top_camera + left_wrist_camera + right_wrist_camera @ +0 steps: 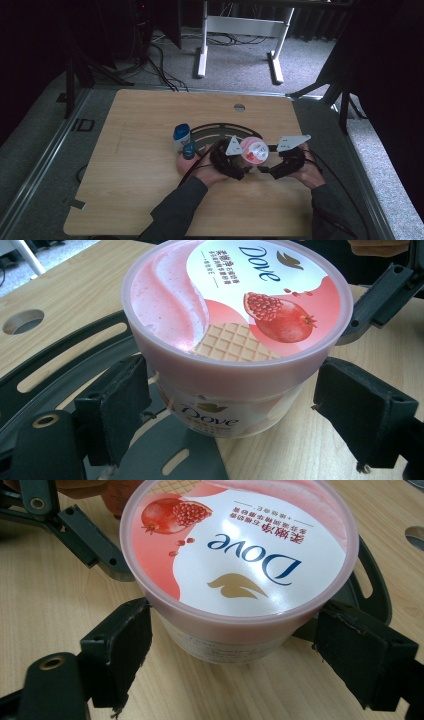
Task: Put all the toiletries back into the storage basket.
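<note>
**Tub between two grippers, grip not yet made**

Jaws of both grippers stand spread around the round pink plastic tub with the pomegranate label on its lid [254, 149], which sits upright on the wooden table [140, 150], toward the near edge and right of its middle, partly over the black slotted curved plate [220, 127]. Our left gripper [230, 405] brackets the tub's body below the lid rim; its left pad looks close to the wall, its right pad apart. Our right gripper [232, 640] faces it from the opposite side, pads flanking the tub with small gaps. We judge this to be the approach step before a hold. Next we would need one gripper to close squarely on the body while the other backs off or takes the lid. A blue-capped bottle [181, 136] stands just beside, to the left.
</note>
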### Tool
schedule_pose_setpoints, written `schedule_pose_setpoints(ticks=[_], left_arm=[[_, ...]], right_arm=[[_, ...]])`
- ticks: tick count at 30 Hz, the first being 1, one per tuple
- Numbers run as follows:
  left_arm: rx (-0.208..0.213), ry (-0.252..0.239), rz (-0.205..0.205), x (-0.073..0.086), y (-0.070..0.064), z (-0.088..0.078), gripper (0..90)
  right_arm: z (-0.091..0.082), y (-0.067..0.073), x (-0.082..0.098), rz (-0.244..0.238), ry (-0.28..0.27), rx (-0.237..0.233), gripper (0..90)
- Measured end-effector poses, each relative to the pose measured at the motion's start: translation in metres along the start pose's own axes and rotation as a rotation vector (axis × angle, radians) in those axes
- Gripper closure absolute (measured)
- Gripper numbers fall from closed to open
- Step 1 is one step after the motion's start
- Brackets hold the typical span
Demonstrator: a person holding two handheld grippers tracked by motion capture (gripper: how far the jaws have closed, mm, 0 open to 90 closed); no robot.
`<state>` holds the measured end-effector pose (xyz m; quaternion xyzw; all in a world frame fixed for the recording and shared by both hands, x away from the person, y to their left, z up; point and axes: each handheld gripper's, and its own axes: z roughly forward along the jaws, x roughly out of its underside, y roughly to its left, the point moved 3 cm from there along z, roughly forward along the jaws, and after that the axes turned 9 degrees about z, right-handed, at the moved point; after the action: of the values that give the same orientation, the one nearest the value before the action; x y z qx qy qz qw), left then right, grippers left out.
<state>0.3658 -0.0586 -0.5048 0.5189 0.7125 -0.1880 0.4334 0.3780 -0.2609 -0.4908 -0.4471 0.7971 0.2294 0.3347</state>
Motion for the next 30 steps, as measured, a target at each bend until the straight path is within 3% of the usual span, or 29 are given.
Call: schedule_pose_setpoints(ticks=[15, 21, 30], left_arm=[[-0.02, -0.005, -0.023, -0.001, 0.014, 0.008, 15.2], [-0.021, -0.021, -0.051, 0.0, 0.019, 0.01, 15.2], [-0.036, -0.008, -0.052, -0.002, 0.024, 0.017, 15.2]], right_arm=[[0.005, -0.014, -0.009, 0.002, 0.016, 0.016, 15.8], [0.007, -0.019, -0.012, 0.012, 0.012, 0.014, 15.9], [0.01, -0.026, -0.015, 0.005, 0.032, 0.037, 15.9]])
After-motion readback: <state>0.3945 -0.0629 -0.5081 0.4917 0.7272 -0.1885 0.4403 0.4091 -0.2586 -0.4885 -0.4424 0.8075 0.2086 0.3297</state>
